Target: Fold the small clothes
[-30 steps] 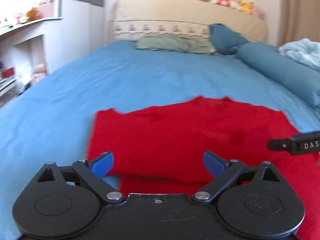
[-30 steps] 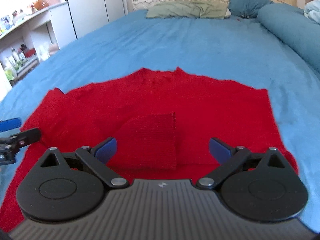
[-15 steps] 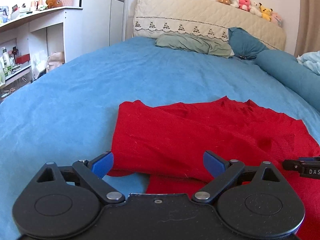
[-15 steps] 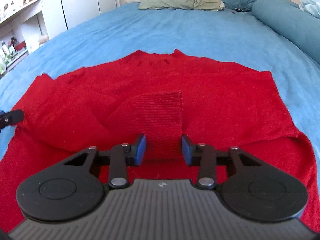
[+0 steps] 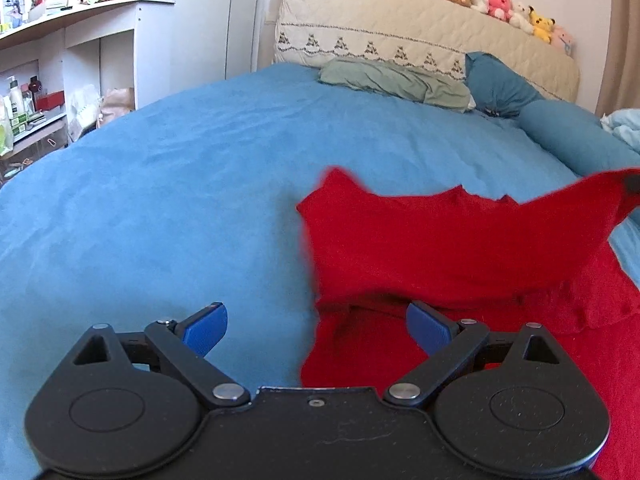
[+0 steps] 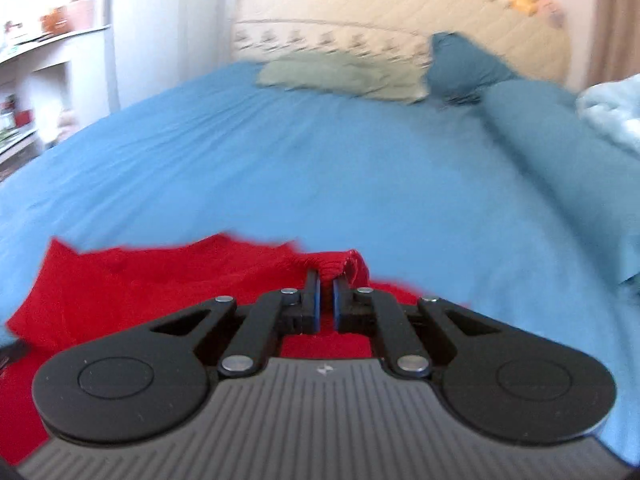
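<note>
Two tongs, two states: the left tongs stand wide apart with nothing between them, as half a second ago, though they have slid leftward, so the left pad now sits over bare bed and only the right pad over cloth. The right tongs, then half closed around a ribbed flap, are now clamped on a bunched fold of the red garment and have raised it off the sheet.

The garment is a bright red knit lying on the blue bed, its left edge ragged and partly doubled over a lower layer. In the left wrist view its far right corner is drawn up into a point toward the frame edge. In the right wrist view, which is blurred, the pinched cloth puckers just ahead of the pads.

Left of and beyond the garment, the blue sheet runs open up to the green pillow and the headboard; a blue bolster lines the right side.
</note>
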### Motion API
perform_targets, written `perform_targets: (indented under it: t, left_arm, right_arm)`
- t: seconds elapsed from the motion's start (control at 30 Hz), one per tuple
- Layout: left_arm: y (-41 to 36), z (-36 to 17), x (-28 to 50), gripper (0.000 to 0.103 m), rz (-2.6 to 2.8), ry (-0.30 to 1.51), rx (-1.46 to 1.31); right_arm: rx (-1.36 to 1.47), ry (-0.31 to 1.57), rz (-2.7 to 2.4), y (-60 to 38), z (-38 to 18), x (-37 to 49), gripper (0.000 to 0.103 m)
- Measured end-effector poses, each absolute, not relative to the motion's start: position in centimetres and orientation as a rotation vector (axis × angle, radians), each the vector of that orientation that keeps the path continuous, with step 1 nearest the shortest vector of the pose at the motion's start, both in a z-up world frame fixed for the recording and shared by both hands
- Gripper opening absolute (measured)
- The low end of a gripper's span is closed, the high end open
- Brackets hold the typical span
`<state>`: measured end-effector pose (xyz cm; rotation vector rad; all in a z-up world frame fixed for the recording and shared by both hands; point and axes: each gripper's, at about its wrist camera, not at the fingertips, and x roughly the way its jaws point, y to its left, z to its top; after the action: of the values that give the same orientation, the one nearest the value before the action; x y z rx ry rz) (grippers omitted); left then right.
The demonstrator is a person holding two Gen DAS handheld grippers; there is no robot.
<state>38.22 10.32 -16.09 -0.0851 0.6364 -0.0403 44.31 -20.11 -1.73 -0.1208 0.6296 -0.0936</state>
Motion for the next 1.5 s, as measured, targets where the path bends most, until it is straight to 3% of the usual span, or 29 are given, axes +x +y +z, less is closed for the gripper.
perform_targets:
  t: [0.47,0.5,0.6,0.63,0.83,0.97,1.0,1.23,1.5]
  left_arm:
    - [9.5,-18.0,39.1,0.098,0.006,0.687,-0.006]
    - [9.4,-17.9,39.0,0.098,0.006,0.682,0.001]
    - [8.8,-17.1,38.4,0.098,-0.044,0.623,0.022]
    - [8.4,-16.7,38.2,0.098,-0.068,0.599,0.026]
    - [5.6,-15.8,38.8,0.098,-0.246,0.513,0.038]
    - [5.0,-17.7,40.4,0.098,-0.291,0.642,0.024]
    - [5.1,-18.4,40.8,0.098,-0.291,0.694,0.003]
    - [5.5,-18.8,39.6,0.100,-0.287,0.736,-0.036]
    - [6.4,-12.7,35.0,0.100,-0.266,0.644,-0.007]
  right_arm:
    - [-0.059,0.809,-0.191,-27.0,-10.8,42.9,0.025]
    - [-0.056,0.808,-0.196,-27.1,-11.0,42.7,0.035]
    - [-0.036,0.734,-0.196,-26.9,-10.3,41.0,0.092]
    - [-0.028,0.688,-0.162,-26.5,-10.0,40.2,0.098]
    - [-0.017,0.697,-0.021,-24.6,-11.0,40.2,0.098]
    - [0.025,0.761,-0.041,-24.9,-12.9,41.1,0.099]
    - [0.036,0.781,-0.064,-25.2,-13.6,41.2,0.103]
    - [0.058,0.768,-0.083,-26.4,-14.6,39.9,0.103]
    - [0.094,0.683,-0.061,-27.3,-8.7,33.6,0.103]
